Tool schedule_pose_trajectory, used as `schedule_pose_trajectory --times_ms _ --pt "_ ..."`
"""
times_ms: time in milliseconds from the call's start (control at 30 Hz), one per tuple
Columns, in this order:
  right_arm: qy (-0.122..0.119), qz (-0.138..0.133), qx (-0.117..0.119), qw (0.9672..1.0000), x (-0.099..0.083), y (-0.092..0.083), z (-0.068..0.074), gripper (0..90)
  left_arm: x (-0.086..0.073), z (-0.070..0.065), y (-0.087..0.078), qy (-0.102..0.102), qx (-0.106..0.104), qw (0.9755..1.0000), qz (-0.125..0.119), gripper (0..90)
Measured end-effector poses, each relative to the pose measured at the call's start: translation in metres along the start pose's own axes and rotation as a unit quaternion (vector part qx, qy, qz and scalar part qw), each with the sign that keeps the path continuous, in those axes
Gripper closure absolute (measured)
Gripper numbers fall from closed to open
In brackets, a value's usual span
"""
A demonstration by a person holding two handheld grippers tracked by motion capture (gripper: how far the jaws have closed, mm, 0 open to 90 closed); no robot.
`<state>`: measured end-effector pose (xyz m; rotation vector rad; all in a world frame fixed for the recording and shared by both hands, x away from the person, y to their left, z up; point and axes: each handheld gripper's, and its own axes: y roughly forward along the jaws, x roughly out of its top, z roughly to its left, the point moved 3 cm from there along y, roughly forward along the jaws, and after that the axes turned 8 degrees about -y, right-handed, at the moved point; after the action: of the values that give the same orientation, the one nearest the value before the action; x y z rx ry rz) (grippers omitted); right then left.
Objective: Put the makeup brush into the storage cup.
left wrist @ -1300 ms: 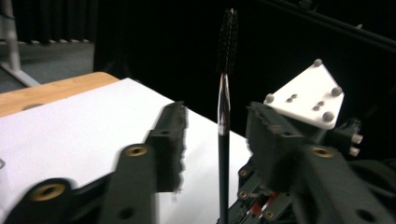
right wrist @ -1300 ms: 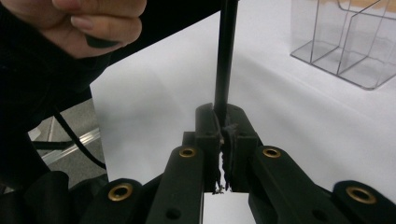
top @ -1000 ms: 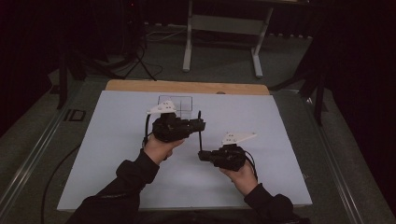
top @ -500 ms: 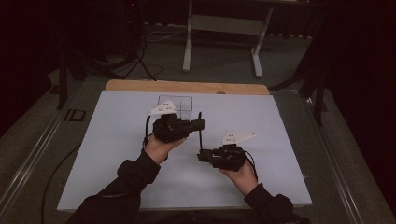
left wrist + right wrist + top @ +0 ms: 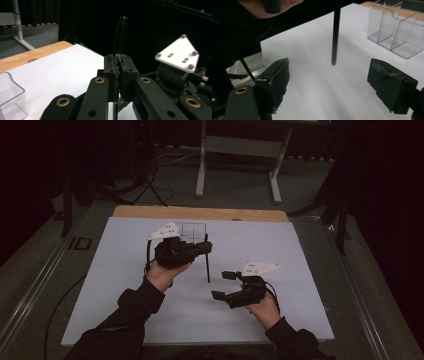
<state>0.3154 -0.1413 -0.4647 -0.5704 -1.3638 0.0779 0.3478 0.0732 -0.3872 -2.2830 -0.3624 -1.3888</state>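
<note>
Now the left gripper [image 5: 200, 249] has its fingers [image 5: 111, 75] clenched on a slim black bottle brush [image 5: 120, 37], held upright just in front of the clear plastic organizer [image 5: 192, 230] at the far edge of the white desk [image 5: 125, 285]. Nearer than the organizer and to its right, the right gripper [image 5: 223, 285] has just been opening; its fingers [image 5: 278, 80] stand released, nothing between them, apart from the brush's handle tip.
</note>
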Motion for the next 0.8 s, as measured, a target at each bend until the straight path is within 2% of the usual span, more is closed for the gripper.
schedule_pose_trajectory --times_ms 100,233,367,400,667,800 --pt "-0.012 -0.007 0.000 0.9999 0.000 -0.005 0.002 17.0 0.003 0.001 -0.005 0.003 0.006 1.0000 -0.003 86.1" --pt "-0.022 -0.021 -0.017 0.9994 -0.001 -0.011 0.000 16.4 0.008 0.003 -0.013 0.009 0.014 0.9998 -0.010 86.1" --pt "-0.030 -0.021 -0.020 0.9991 -0.004 -0.015 -0.002 14.9 0.012 0.006 -0.023 0.012 0.022 0.9995 -0.019 86.1" --pt "-0.032 -0.020 -0.018 0.9991 -0.005 -0.016 -0.002 14.6 0.014 0.007 -0.026 0.015 0.030 0.9993 -0.019 86.1" --pt "-0.038 -0.030 -0.020 0.9986 -0.009 -0.025 0.000 14.3 0.027 0.015 -0.047 0.023 0.057 0.9973 -0.040 86.1" --pt "-0.028 -0.043 -0.008 0.9986 -0.012 -0.029 0.001 14.4 0.034 0.020 -0.056 0.029 0.073 0.9960 -0.044 86.1"
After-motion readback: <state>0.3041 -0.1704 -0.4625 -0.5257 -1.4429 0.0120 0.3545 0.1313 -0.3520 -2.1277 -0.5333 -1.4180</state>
